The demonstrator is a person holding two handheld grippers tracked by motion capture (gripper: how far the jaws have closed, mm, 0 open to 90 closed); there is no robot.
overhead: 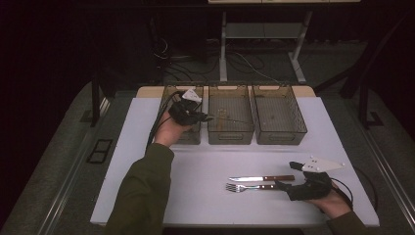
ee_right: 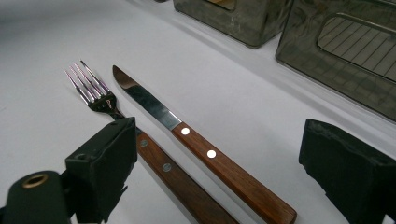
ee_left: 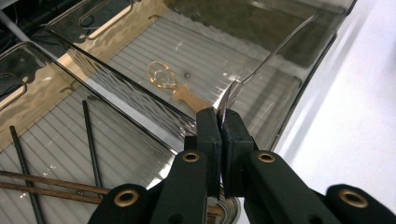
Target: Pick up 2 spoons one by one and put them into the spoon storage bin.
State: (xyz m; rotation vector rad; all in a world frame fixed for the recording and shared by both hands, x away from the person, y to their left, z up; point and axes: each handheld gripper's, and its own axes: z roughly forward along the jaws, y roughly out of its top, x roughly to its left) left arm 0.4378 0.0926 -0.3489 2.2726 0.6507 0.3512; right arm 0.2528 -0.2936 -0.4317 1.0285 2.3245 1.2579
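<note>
Three bins in a row at the far edge of the table (overhead: 147,196), with the middle bin (overhead: 230,134) as landmark: left bin (overhead: 169,95) just beside it, right bin (overhead: 279,117) on the other side. Nearer than the middle bin and rightward, knife (overhead: 262,178) just behind fork (overhead: 249,187), side by side. Over the middle bin's left wall, left gripper (overhead: 208,118); well right and nearer, at the cutlery handles, right gripper (overhead: 288,176).

No legible text, label, brand, number or sign was found on any surface. Checked: bins (overhead: 230,121), knife (ee_right: 201,147), fork (ee_right: 140,140), table (overhead: 205,166). All were unmarked at this resolution.
</note>
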